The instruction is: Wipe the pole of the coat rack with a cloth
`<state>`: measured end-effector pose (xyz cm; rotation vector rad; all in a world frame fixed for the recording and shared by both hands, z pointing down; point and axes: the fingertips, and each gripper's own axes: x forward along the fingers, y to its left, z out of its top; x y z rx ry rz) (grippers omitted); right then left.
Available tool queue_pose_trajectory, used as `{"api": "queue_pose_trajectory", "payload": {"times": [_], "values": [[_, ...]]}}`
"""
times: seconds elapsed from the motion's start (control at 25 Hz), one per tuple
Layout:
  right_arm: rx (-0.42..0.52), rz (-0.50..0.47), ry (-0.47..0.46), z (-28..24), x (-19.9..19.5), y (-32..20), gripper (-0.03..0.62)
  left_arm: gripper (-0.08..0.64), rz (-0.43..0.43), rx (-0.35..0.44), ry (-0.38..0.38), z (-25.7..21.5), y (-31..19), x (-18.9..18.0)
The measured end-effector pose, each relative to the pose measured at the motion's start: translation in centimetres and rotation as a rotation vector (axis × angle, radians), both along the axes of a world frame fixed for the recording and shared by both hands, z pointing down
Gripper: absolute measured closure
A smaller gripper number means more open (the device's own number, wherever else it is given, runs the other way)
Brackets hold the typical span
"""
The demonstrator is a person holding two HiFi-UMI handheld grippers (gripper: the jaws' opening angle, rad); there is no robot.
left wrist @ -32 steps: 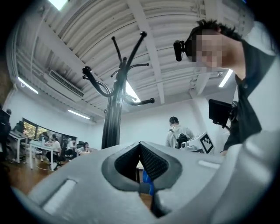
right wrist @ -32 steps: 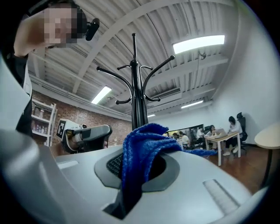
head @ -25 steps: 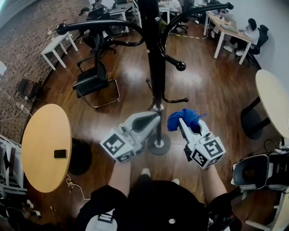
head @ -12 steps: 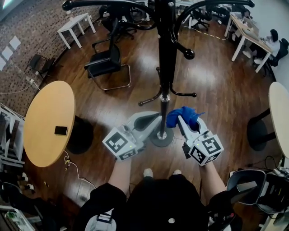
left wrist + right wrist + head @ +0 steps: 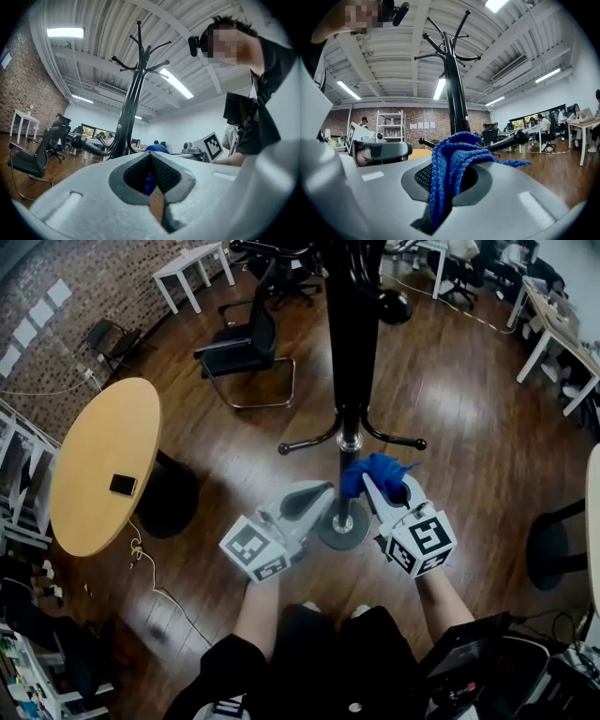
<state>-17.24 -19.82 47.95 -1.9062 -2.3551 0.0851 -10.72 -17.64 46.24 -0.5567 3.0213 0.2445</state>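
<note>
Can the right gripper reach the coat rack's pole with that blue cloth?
Probably yes. The right gripper holds the blue cloth just beside the pole, and nothing seems to stand between them.

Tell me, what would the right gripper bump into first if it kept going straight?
Most likely the coat rack pole, just ahead, with the blue cloth touching first; depth is unclear.

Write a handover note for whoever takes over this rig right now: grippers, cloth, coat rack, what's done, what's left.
Right gripper: jaws shut on the blue cloth, held close beside the lower pole, just above the base; contact unclear.
Left gripper: jaws together, empty, on the pole's other side.
Done: cloth is in hand and at the pole.
Left: wipe the pole; how much is already wiped cannot be judged.
</note>
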Motion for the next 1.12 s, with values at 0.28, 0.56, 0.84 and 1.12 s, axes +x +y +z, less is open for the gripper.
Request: {"api": "queue_pose_trajectory", "payload": {"times": [0.28, 0.56, 0.84, 1.12], "values": [[-0.183, -0.017, -0.081, 8.2, -2.9, 5.1, 0.552, 0.558, -0.069, -0.008, -0.159, 12.3, 5.0, -1.5], [-0.143, 0.008, -0.106, 24.9, -3.0, 6.6, 0.552, 0.558, -0.048, -0.074, -0.197, 24.2, 5.0, -1.9], [0.048, 0.056, 0.06, 41.5, -4.1, 6.2, 0.552, 0.558, -0.042, -0.053, -0.146, 30.6, 3.9, -1.9], [-0.103, 0.16, -0.001, 34.2, -6.6, 5.1, 0.552, 0.558, -0.024, -0.081, -0.157, 29.7, 3.3, -1.3]]}}
